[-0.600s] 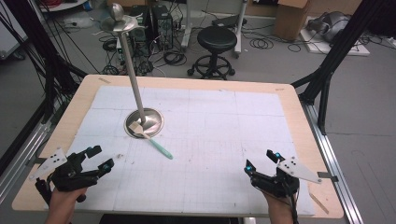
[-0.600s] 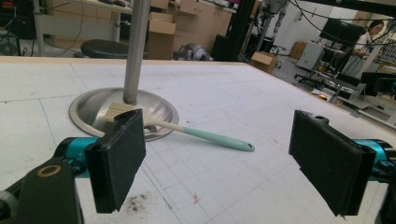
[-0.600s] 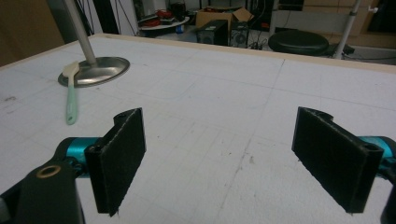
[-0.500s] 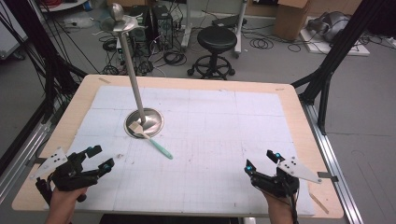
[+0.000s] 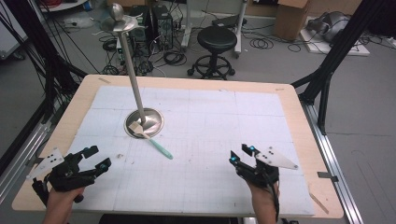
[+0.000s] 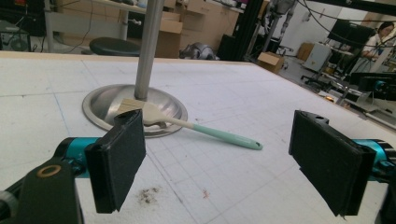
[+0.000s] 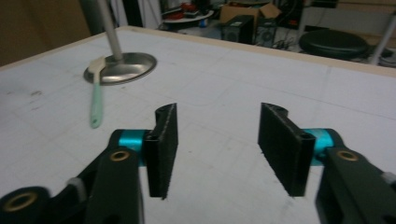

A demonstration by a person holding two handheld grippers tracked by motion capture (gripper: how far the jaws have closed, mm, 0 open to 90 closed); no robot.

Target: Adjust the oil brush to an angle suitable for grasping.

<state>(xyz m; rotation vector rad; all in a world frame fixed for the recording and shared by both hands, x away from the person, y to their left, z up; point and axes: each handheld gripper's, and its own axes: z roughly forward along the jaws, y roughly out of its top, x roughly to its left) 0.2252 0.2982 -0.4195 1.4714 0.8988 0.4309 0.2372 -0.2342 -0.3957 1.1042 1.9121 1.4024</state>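
the small brush with a mint green handle and pale bristles (image 5: 152, 141) lies on the white grid mat (image 5: 243, 126). its bristle end rests on the round shiny metal base (image 5: 144, 122) of a tall metal stand (image 5: 130, 70), and its green handle points out across the mat toward the near edge. nobody is touching it.

the left gripper (image 5: 95, 159) sits at the near left corner of the light wooden table (image 5: 299, 107), held in the person's left hand (image 5: 58, 205). its two black jaws are wide apart and nothing is between them. in the left gripper view the brush (image 6: 196, 127) lies ahead of the jaws, near but not touching, and a little dark smudge of crumbs (image 6: 148, 196) sits on the mat close by.

the right gripper (image 5: 239, 154) sits at the near right side, held in the person's right hand (image 5: 264, 196). its jaws are partly open, not as wide as the left ones, and they hold nothing too. in the right gripper view the brush (image 7: 95, 93) is well apart, off to the far left.

so i think the work has not really begun. nothing is picked up and the brush is untouched. what is left is almost everything: reach for the brush, close the jaws on the green handle, lift it off the metal base, and then use it, maybe on the crumbs. the left gripper looks closer to the handle, so it may be the one to grab it.
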